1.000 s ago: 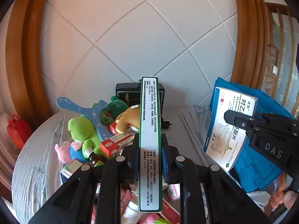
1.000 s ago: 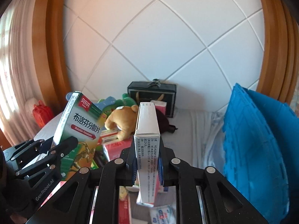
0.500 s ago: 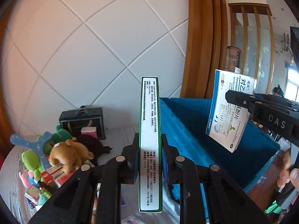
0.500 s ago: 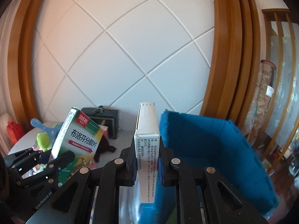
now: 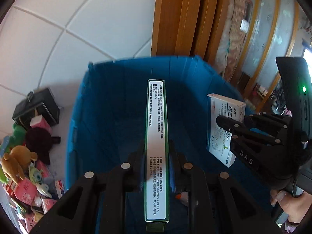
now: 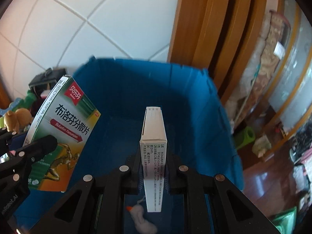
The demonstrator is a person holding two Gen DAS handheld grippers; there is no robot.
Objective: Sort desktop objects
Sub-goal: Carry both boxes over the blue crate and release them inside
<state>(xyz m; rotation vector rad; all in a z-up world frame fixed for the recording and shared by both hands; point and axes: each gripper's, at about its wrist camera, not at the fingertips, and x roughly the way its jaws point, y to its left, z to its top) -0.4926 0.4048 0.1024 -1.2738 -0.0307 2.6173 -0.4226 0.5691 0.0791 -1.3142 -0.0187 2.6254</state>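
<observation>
My left gripper (image 5: 157, 152) is shut on a green-edged medicine box (image 5: 156, 136), held edge-on over the open blue bin (image 5: 109, 107). My right gripper (image 6: 153, 161) is shut on a white medicine box (image 6: 153, 136), also over the blue bin (image 6: 195, 101). In the left wrist view the right gripper (image 5: 230, 128) holds the white box (image 5: 222, 124) to the right. In the right wrist view the left gripper (image 6: 35, 148) holds the green box (image 6: 62, 128) to the left. A small white toy with an orange tip (image 6: 140, 218) lies on the bin floor.
Left of the bin lie plush toys (image 5: 17, 159), pink boxes (image 5: 25, 193) and a black case (image 5: 37, 107) on the table. A white tiled wall (image 5: 78, 19) and a wooden frame (image 5: 185, 15) stand behind. A wooden floor (image 6: 273, 185) is at the right.
Both grippers have swung right from the toy pile to over the blue bin and tilted down into it. Both still hold their boxes.
</observation>
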